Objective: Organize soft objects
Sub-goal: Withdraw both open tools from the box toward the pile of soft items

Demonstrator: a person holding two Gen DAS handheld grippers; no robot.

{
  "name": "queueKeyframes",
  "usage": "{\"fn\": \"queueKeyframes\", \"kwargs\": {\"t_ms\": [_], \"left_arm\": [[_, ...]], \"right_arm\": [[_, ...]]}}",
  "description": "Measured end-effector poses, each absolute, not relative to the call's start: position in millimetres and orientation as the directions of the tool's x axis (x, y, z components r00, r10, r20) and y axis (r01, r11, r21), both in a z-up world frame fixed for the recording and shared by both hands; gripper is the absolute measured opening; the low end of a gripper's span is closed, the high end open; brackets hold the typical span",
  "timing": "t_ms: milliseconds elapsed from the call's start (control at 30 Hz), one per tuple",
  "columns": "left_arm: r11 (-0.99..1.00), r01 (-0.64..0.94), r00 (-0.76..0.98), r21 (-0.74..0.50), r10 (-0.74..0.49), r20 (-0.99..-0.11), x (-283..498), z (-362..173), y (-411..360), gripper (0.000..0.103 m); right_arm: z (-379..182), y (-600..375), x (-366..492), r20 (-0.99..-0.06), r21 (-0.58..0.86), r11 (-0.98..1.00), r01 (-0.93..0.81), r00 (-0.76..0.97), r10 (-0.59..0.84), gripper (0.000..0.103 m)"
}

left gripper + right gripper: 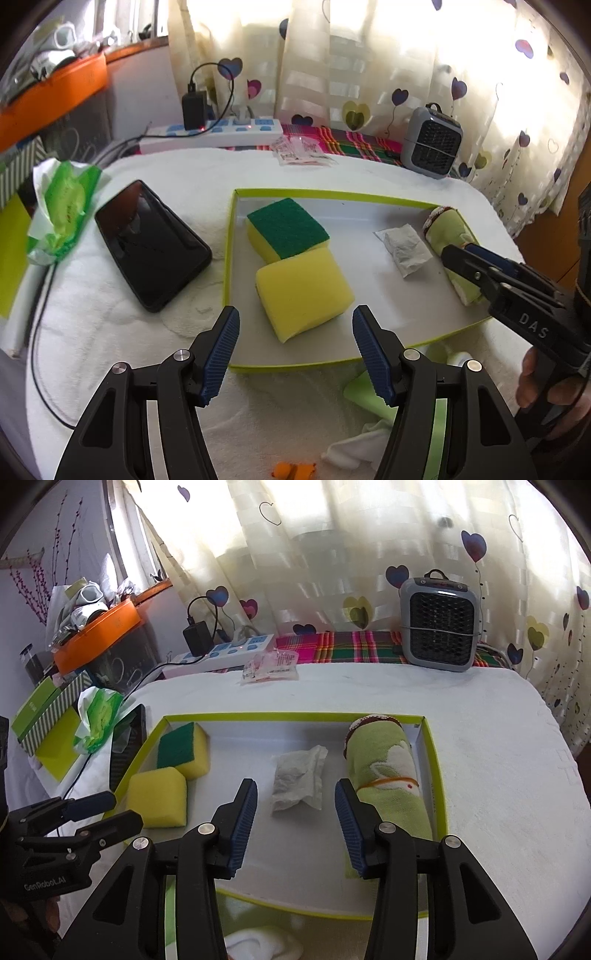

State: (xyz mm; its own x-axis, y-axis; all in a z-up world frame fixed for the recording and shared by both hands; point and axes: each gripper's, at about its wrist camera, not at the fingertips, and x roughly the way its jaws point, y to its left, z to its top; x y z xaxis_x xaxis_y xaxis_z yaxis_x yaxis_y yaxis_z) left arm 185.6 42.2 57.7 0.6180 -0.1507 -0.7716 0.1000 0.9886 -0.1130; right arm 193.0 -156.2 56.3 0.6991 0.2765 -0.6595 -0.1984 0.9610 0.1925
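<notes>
Both grippers stand wide apart and hold nothing: the left gripper (295, 350) hangs over the near edge of the tray (332, 194), the right gripper (295, 827) over the tray's middle. Much near the front is hard to read: below the tray's near rim, white and green cloth (365, 424) is half covered by the left gripper's finger, and a small orange thing (293, 470) is cut off by the frame edge. The rolled green towel (388, 771) lies along the tray's right wall, its near end hidden behind the right gripper's finger; it bears a white figure and has a brown-and-white end. A crumpled white packet (299, 779) lies just beside it, in the tray's middle. On the tray's left lie two sponges touching: a green-topped sponge (286, 227) farther back and a plain yellow sponge (304, 291) nearer. Outside the tray, a black phone (151, 243) rests on the white towel-covered surface (110, 332).
</notes>
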Motion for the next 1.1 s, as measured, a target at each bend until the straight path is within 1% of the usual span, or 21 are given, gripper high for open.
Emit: {"fn": "queueKeyframes", "kwargs": {"t_ms": [300,600,767,900,1100], "left_arm": [[0.997,0.038,0.649,-0.061,-0.072,-0.757,175.1,59.2,50.2,0.063],[0.997,0.03,0.63,-0.077,-0.079,-0.773,177.4,53.5,53.0,0.063],[0.99,0.044,0.628,-0.133,-0.131,-0.767,172.6,55.4,54.7,0.063],[0.99,0.046,0.629,-0.132,-0.132,-0.766,164.9,56.5,55.0,0.063],[0.977,0.067,0.63,-0.204,-0.2,-0.75,144.7,58.0,58.7,0.063]], "right_arm": [[57.4,-151.2,179.2,-0.638,0.213,0.953,-0.216,0.708,0.303,0.045],[56.3,-150.7,174.8,-0.628,0.217,0.954,-0.205,0.719,0.297,0.045],[62.3,-151.9,162.5,-0.613,0.214,0.955,-0.207,0.732,0.296,0.045],[66.0,-154.9,149.1,-0.609,0.205,0.958,-0.202,0.74,0.287,0.045],[65.6,-164.6,126.3,-0.605,0.23,0.955,-0.187,0.741,0.291,0.045]]}}
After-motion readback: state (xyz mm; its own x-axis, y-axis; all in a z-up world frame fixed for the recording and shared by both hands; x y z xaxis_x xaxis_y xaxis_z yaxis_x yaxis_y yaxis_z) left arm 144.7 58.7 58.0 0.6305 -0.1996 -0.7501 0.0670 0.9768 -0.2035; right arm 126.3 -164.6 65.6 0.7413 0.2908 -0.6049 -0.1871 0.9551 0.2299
